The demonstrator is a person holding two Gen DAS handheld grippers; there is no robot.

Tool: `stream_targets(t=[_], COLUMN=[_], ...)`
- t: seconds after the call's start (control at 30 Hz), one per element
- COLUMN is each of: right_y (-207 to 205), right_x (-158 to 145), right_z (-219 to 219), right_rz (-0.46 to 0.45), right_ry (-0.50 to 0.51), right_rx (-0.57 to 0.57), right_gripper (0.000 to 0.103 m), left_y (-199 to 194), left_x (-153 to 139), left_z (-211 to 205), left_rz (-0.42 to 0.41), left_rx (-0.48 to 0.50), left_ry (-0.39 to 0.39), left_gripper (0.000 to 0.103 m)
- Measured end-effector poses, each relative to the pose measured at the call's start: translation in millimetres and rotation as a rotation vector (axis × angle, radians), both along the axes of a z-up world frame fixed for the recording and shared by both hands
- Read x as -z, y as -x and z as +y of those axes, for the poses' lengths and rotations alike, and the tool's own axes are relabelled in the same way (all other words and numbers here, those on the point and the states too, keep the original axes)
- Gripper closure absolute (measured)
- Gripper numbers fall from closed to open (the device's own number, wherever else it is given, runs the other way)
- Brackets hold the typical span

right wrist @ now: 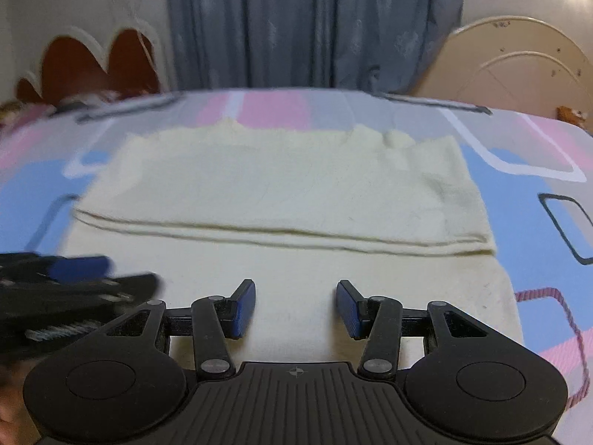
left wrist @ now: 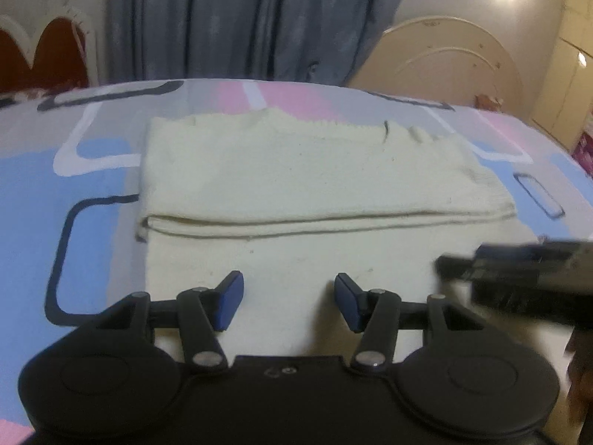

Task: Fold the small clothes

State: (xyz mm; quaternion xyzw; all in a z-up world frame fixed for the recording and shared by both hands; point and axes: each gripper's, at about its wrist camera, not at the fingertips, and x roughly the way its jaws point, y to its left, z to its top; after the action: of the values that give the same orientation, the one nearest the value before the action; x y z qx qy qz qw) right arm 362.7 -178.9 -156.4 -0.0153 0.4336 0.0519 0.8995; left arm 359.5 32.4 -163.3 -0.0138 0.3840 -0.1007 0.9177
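- On the bedsheet [left wrist: 92, 170], left wrist view: cream garment [left wrist: 296, 170] lies flat near the middle of the bed, far part folded over toward the camera, doubled edge running left to right across the cloth.
- Single layer of the same garment extends from that fold line down toward the near edge, under the left gripper [left wrist: 289, 302].
- Left gripper: blue pads [left wrist: 229, 302] spread wide apart, nothing between them, hovering over the near layer; contact with cloth can't be confirmed.
- Right gripper [left wrist: 519, 278] enters from the right edge, motion-blurred, over the garment's near right part; state unreadable from this view.
- Behind the bed's far edge: grey-blue curtain [left wrist: 237, 18], cream headboard [left wrist: 456, 55] at the far right.
- Right wrist view: same garment [right wrist: 281, 189], fold line crossing left to right, single layer below it reaching the near edge of the bed.
- Right gripper [right wrist: 295, 307]: blue pads [right wrist: 350, 307] spread, empty, above the near layer.
- Left gripper [right wrist: 74, 285] blurred at the left edge, over the garment's near left part.
- Sheet [right wrist: 537, 170] is a pink/blue/grey block print; curtain [right wrist: 315, 22] behind the far edge.
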Motion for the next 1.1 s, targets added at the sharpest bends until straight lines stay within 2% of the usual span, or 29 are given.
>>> stream_targets(t=[0.23,0.33,0.5,0.7,0.77,0.83,0.93,1.1], right_y=[14.5,15.3,9.7,11.2,10.2,13.8,29.1,58.9], right_x=[-0.3,-0.6,0.8,6.4,1.9,-7.9,-21.1,-22.7], right_z=[-52.5,-50.2,-42.2,-47.9,-48.9,-50.3,-40.2,-12.8], right_rz=[-0.003,0.000,0.007,-0.011,0.005,0.009,-0.008,0.002], right_ry=[-0.007,0.019,0.043,0.038,0.028,-0.022,-0.048,-0.067], right_rx=[0.134,0.127,0.129,0.093,0.082,0.070,-0.007,-0.109], right_gripper=[0.055,0.054,0.046,0.042,0.042,0.042,0.042,0.042], left_y=[8.4,7.3,4.9,6.6,9.3,19.6,39.2,60.4], left_x=[0.6,0.6,1.2,0.5,-6.6,-16.5,-27.8,-28.9], left_z=[10.9,8.5,5.2,-2.2,-1.6,-2.2,-10.0,-26.3], left_rz=[-0.012,-0.011,-0.010,-0.009,0.005,-0.006,-0.036,-0.018], left_rx=[0.016,0.009,-0.002,-0.037,-0.065,-0.074,-0.055,-0.025], left_ry=[-0.011,-0.020,-0.034,-0.069,-0.044,-0.012,-0.021,-0.007], left_gripper=[0.050,0.049,0.047,0.046,0.047,0.046,0.046,0.047])
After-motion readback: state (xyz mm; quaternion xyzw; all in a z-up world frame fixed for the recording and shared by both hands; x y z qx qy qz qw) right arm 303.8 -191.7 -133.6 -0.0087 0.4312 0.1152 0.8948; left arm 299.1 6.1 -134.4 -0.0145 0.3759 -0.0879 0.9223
